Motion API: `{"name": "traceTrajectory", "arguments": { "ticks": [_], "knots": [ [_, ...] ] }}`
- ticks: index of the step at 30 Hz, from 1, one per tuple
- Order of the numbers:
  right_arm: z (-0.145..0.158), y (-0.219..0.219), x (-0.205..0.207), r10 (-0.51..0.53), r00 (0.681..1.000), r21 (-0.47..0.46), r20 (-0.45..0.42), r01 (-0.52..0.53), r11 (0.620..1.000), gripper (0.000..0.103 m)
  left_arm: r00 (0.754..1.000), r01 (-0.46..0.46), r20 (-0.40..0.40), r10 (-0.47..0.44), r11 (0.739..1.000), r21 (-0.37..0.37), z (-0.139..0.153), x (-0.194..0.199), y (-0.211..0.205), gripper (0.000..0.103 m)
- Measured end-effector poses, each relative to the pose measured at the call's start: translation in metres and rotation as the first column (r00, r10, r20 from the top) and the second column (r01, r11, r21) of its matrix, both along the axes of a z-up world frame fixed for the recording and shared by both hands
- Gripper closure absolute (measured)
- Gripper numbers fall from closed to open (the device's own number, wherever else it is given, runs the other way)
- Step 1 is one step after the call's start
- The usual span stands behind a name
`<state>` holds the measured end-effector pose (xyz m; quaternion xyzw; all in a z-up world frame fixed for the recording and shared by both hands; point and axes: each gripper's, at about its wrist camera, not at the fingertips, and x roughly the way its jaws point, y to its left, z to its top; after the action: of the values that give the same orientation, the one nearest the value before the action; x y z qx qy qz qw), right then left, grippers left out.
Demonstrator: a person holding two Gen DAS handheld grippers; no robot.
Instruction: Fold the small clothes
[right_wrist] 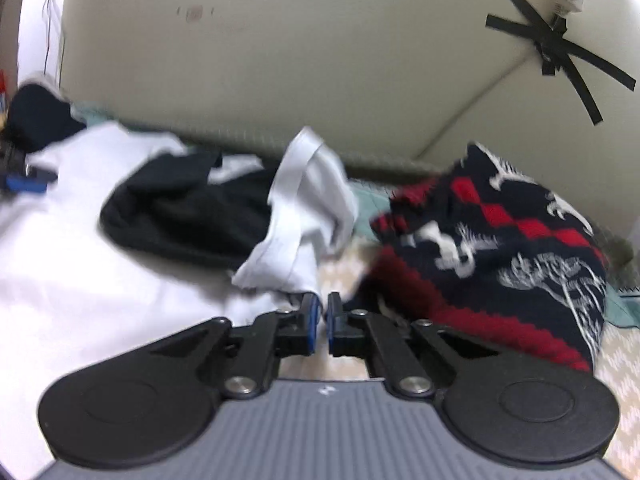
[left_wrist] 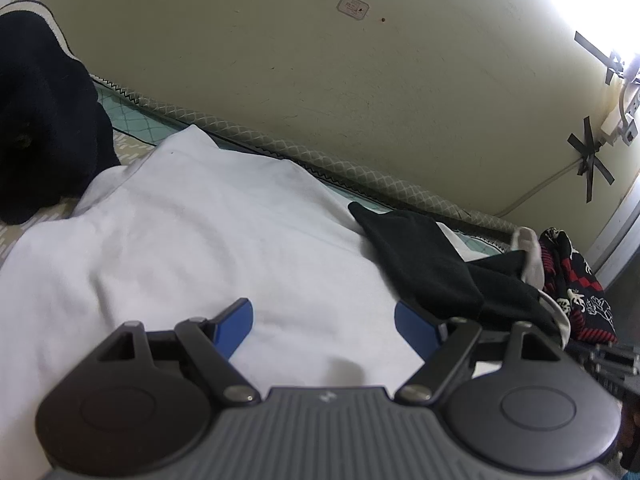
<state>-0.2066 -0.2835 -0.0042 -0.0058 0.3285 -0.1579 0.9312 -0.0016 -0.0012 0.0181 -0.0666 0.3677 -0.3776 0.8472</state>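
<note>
White fabric fills the left wrist view: a large white garment (left_wrist: pixel 192 240) lies spread over a patterned bed cover (left_wrist: pixel 132 136) beside a cream wall (left_wrist: pixel 360 80). The left claw (left_wrist: pixel 324 320) hangs just above this cloth with its blue pads (left_wrist: pixel 236 330) spread wide and nothing between them. A black garment (left_wrist: pixel 420 264) lies on the white one's right edge, and past it sits a black, red and white knitted piece (left_wrist: pixel 576 292). A dark bundle (left_wrist: pixel 44 128) rests at the far left.

From the right wrist, the picture is blurred. The right claw (right_wrist: pixel 323 312) is clenched, its pads nearly meeting, with no cloth seen between them. Just ahead of its tips lies a crumpled small white garment (right_wrist: pixel 308 216), partly over the black garment (right_wrist: pixel 188 212). The knitted piece (right_wrist: pixel 500 248) is heaped to the right, and black tape (right_wrist: pixel 560 52) crosses a cable on the wall.
</note>
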Motion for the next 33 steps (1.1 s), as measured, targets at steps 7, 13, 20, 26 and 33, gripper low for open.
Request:
{"name": "traceTrajectory", "arguments": {
  "ticks": [7,13,20,26,33],
  "knots": [
    [0.033,-0.006,-0.017,-0.007,0.992,0.045,0.125,0.002,0.999,0.103,1.0,-0.004,-0.006,0.004,1.0,-0.005,0.0,0.0,0.001,0.022],
    [0.054,-0.033,0.049,-0.011,0.978,0.145,0.21,-0.02,0.989,0.103,1.0,-0.001,-0.005,0.001,1.0,-0.005,0.0,0.0,0.001,0.021],
    [-0.011,-0.052,0.132,-0.059,0.998,0.336,0.008,0.053,0.94,0.103,1.0,0.007,-0.008,-0.007,1.0,-0.011,-0.001,0.001,0.0,0.019],
    [0.028,-0.034,0.118,-0.034,0.994,0.232,0.099,0.011,0.973,0.103,1.0,-0.003,-0.014,0.003,1.0,-0.019,0.002,0.001,0.001,0.019],
    [0.033,0.002,0.146,0.094,0.984,0.377,0.152,-0.146,0.915,0.044,0.998,-0.04,-0.043,0.037,0.997,-0.062,0.003,0.006,0.013,0.018]
  ]
}}
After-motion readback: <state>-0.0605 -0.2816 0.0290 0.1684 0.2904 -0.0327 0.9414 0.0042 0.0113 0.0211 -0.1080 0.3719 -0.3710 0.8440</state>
